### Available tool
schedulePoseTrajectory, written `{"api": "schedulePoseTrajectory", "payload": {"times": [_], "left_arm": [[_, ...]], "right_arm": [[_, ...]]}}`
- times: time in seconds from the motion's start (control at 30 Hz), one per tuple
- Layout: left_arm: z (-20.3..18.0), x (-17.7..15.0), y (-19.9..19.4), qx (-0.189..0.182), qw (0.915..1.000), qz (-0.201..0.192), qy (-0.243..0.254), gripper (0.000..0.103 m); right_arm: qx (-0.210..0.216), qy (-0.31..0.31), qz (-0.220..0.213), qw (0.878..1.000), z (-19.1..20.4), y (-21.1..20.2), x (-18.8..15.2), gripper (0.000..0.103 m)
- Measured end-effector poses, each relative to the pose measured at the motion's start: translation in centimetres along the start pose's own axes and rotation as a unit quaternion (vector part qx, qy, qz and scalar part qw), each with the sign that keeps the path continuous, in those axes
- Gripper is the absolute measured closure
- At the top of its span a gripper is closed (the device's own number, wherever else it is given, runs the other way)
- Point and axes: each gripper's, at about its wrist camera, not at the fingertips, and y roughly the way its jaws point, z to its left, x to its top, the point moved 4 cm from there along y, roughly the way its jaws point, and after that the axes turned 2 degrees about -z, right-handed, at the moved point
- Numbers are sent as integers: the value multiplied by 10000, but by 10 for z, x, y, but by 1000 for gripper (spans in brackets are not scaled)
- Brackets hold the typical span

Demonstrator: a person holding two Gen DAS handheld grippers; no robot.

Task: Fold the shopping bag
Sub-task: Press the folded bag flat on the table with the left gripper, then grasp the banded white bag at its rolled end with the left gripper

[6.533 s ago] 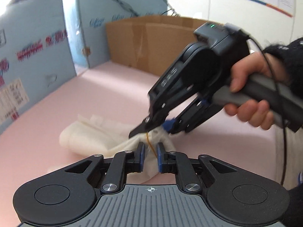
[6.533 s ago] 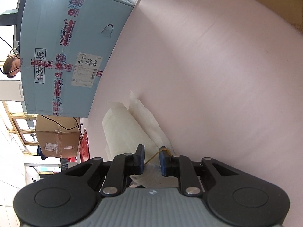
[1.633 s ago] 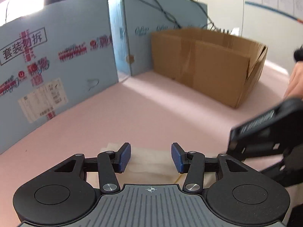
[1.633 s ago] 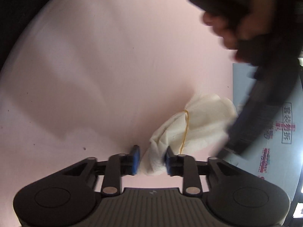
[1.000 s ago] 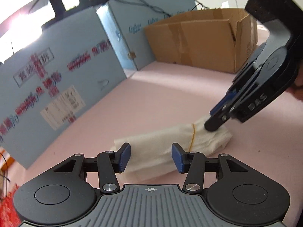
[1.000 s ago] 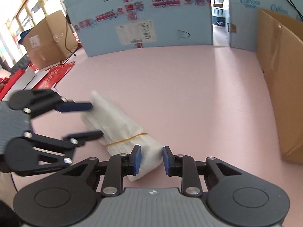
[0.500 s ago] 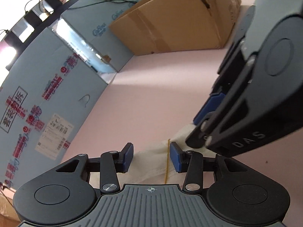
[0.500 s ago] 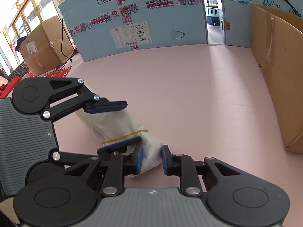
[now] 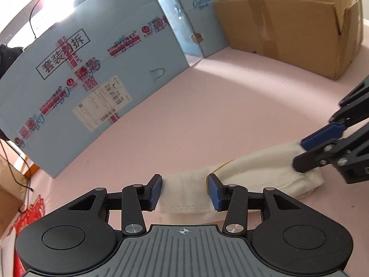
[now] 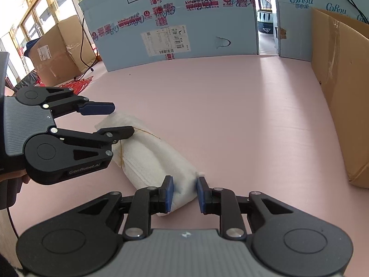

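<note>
Wrist views close, angled down, sharing bag (image 9: 253,168).

Bag (image 10: 156,159) before box (image 10: 341,87), on table (image 10: 242,115)

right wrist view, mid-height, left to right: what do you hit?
left gripper → folded white shopping bag with its rubber band → bare pink tabletop → brown cardboard box

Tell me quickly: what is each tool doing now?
Left tool: opening, one end of the folded bag between its fingers, not squeezed.
Right tool: closed on the other end.
</note>
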Motion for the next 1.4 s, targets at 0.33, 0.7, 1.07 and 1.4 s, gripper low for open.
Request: {"api": "schedulePoseTrajectory", "payload": {"times": [0.33, 0.7, 1.07, 1.4], "left_arm": [[10, 6, -6, -437, 9983, -228, -301, 53], [53, -50, 46, -930, 9691, 435, -2245, 21], [69, -64, 26, -1301, 9481, 302, -2887, 59], [82, -90, 29, -1741, 9086, -74, -3795, 22]], "right_arm": [[93, 264, -40, 9996, -1, 2, 6, 76], [-358, 826, 134, 9958, 2, 5, 0, 44], [-638, 803, 67, 9947, 27, 26, 10, 43], [-695, 1860, -223, 9798, 28, 24, -5, 21]]}}
